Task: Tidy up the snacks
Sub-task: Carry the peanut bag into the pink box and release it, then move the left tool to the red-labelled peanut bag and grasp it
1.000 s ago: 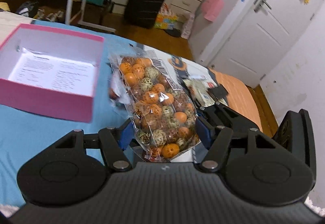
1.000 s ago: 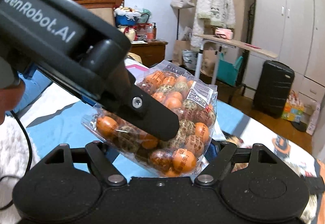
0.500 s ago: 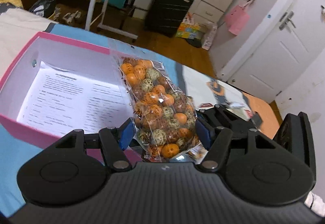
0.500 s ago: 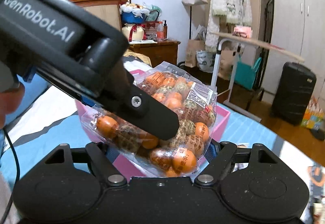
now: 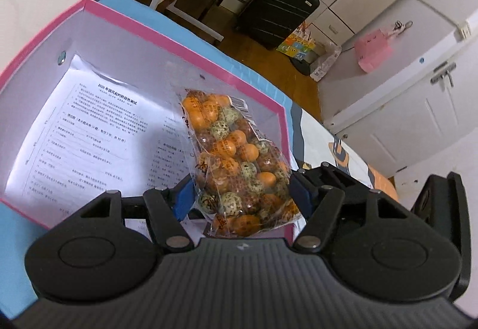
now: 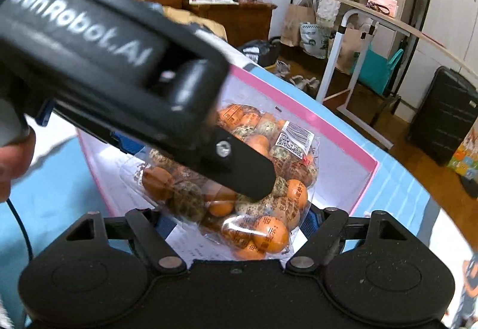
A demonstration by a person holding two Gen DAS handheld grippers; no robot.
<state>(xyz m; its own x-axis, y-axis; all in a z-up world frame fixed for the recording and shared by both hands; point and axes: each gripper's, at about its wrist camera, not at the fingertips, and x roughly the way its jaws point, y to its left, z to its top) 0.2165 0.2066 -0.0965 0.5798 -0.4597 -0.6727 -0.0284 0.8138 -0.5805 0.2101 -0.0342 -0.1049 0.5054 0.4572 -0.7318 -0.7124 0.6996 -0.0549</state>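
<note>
The box (image 5: 282,132) is the landmark; the printed sheet (image 5: 89,132) lies on its floor at the left; the bag (image 5: 239,161) of wrapped snacks hangs over the box's right part, not yet resting inside. The left gripper (image 5: 240,194) has just been loosening, with the bag between its jaws; the right gripper (image 6: 236,221) clamps the bag's near end. Better to lower both together and flat, clear of the box's right wall; release only when the bag lies on the sheet.

The clear bag of orange and speckled eggs (image 6: 254,194) is partly hidden behind the blurred black left gripper (image 6: 263,188); its grip point perhaps lies underneath.
</note>
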